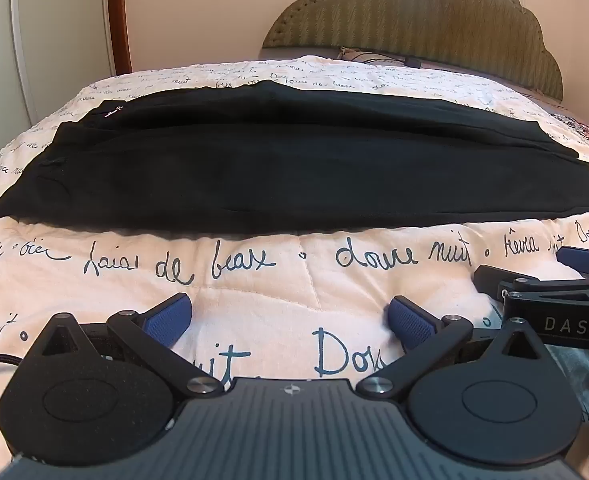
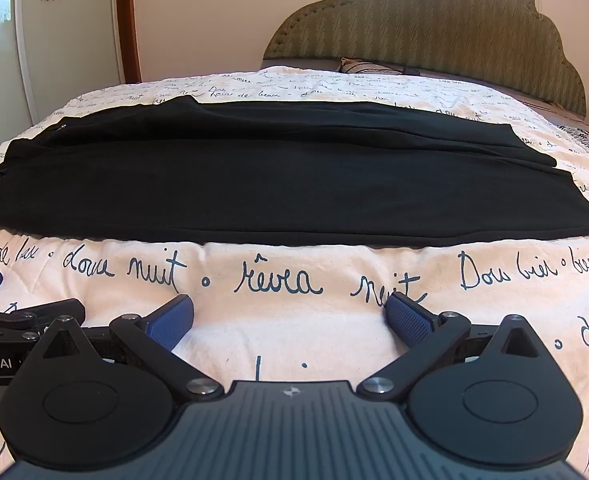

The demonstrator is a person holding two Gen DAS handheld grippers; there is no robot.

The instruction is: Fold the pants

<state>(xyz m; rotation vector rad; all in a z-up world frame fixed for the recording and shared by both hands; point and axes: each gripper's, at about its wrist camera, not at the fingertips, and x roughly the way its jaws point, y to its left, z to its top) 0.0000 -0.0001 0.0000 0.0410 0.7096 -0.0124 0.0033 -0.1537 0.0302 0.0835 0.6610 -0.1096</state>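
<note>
Though the black pants [image 1: 294,160] lie across mid-frame on the bed [image 1: 254,300], seemingly halved lengthwise leg over leg, crosswise folds look undone. Left gripper [image 1: 290,320] and right gripper [image 2: 290,318] sit low in frame, fingers spread wide, empty, short of the cloth.

"douce nuit" on quilt [image 1: 254,320], "das" on right claw [image 1: 542,280]

We see 2 matching grippers, the left gripper [image 1: 290,318] and the right gripper [image 2: 290,318]. Each has a ribbed grey body, 2 round black discs, black link arms with silver screws, and blue textured pads [image 1: 166,320]. White lettering marks the side of each.
</note>
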